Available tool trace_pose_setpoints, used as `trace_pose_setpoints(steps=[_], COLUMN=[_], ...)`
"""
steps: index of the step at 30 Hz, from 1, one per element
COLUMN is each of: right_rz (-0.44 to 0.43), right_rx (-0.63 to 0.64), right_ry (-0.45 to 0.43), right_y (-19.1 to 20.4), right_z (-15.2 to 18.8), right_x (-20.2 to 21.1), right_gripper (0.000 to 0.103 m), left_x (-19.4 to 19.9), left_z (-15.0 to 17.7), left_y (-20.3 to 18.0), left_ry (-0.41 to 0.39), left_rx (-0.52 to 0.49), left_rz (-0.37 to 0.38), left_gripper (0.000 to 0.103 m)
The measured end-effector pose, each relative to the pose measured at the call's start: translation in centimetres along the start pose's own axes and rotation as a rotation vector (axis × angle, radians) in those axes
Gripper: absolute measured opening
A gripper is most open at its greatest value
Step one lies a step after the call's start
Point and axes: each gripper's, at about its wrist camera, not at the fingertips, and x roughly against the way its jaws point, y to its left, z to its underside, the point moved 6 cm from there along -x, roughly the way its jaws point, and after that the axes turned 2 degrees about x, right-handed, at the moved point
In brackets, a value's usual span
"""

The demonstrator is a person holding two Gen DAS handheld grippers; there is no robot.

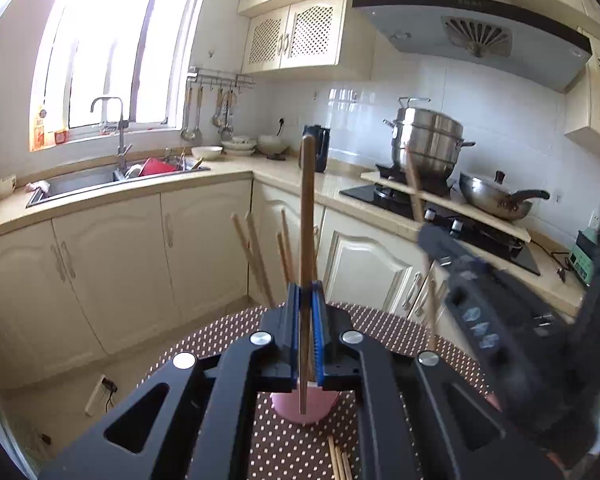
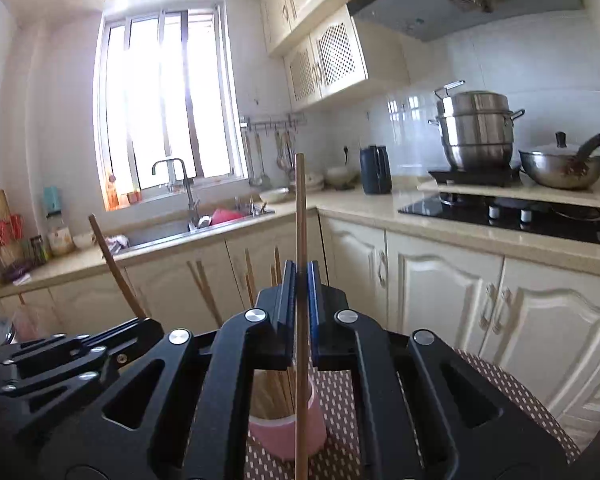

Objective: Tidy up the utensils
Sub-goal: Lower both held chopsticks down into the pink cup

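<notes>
From the left wrist view, my left claw (image 1: 306, 300) is pressed together on a single wooden chopstick (image 1: 308, 216). The stick stands nearly upright, its long axis running from the low end near the pink cup (image 1: 304, 408) up to its top end far above the blue pads (image 1: 319, 320). The lower end passes down between the pads and shows in front of the cup, which sits on the polka-dot table (image 1: 220, 332) just beneath the claw. More chopsticks (image 1: 260, 256) fan up out of the cup, leaning left and far beyond the claw tips. A few loose chopsticks (image 1: 338, 462) lie flat on the table at the near edge, pointing away from me. On the right, my right claw (image 1: 424, 232) appears blurred, with a tilted stick through it; from here I cannot tell how its jaws stand.

From the right wrist view, my right claw (image 2: 300, 280) is pinching another wooden chopstick (image 2: 300, 208), held upright with its top end far and high and its bottom end passing down in front of the pink cup (image 2: 288, 432). The cup sits on the polka-dot table (image 2: 512, 384) directly below the claw, holding a bundle of chopsticks (image 2: 204, 292) that lean left. At the left, the left claw (image 2: 144, 316) holds its chopstick (image 2: 112, 264) tilted leftward.
</notes>
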Motion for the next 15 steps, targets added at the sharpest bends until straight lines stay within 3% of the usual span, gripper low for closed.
trace_pose_setpoints(steps=[6, 15], right_rz=[-0.019, -0.002], right_rx=[-0.014, -0.019], right_ry=[-0.053, -0.148], right_y=[-0.3, 0.1], right_z=[-1.3, -1.2], right_x=[-2.5, -5.8], right_gripper=[0.006, 0.006], left_x=[1.1, 1.1], left_z=[-2.4, -5.2], left_y=[-0.7, 0.2], left_ry=[-0.029, -0.066], left_rx=[-0.038, -0.005], left_rz=[0.02, -0.002], left_gripper=[0.007, 0.007])
